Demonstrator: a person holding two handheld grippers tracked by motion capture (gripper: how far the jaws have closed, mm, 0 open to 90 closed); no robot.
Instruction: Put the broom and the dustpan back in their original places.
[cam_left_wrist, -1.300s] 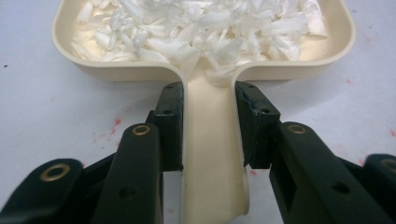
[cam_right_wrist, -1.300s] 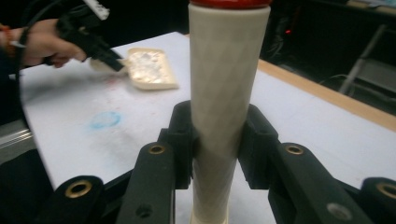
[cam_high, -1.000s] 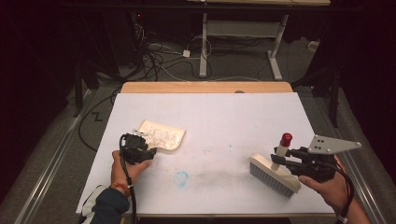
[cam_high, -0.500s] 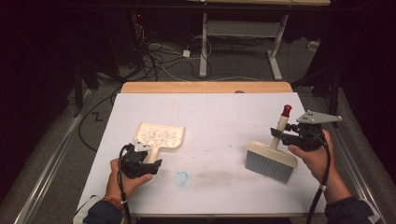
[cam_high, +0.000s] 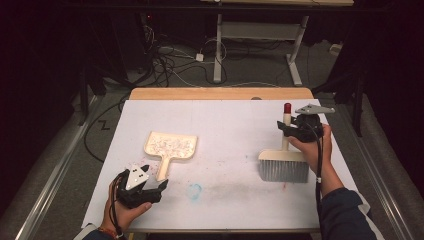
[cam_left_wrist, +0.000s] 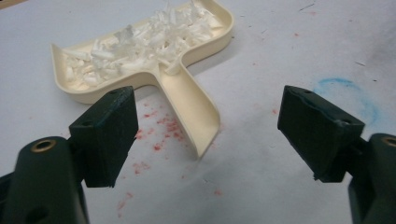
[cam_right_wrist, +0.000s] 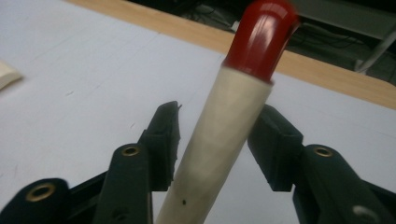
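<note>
Lying just beyond the left gripper's (cam_left_wrist: 205, 135) spread fingers, the dustpan (cam_left_wrist: 154, 60) rests untouched; right gripper (cam_right_wrist: 219, 140) fingers clamp the brush handle (cam_right_wrist: 224, 140).

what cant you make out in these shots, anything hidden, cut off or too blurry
- Brush handle, right gripper view: the bottom edge cuts it off, and whether the right gripper pinches it or stands slightly open is unclear.
- Dustpan, left gripper view: the top edge clips its far rim, and the white scraps hide its floor.
- Left gripper jaws, high view: too small and dark; the left gripper view shows them open.
- Room behind the table, high view: too dark.
</note>
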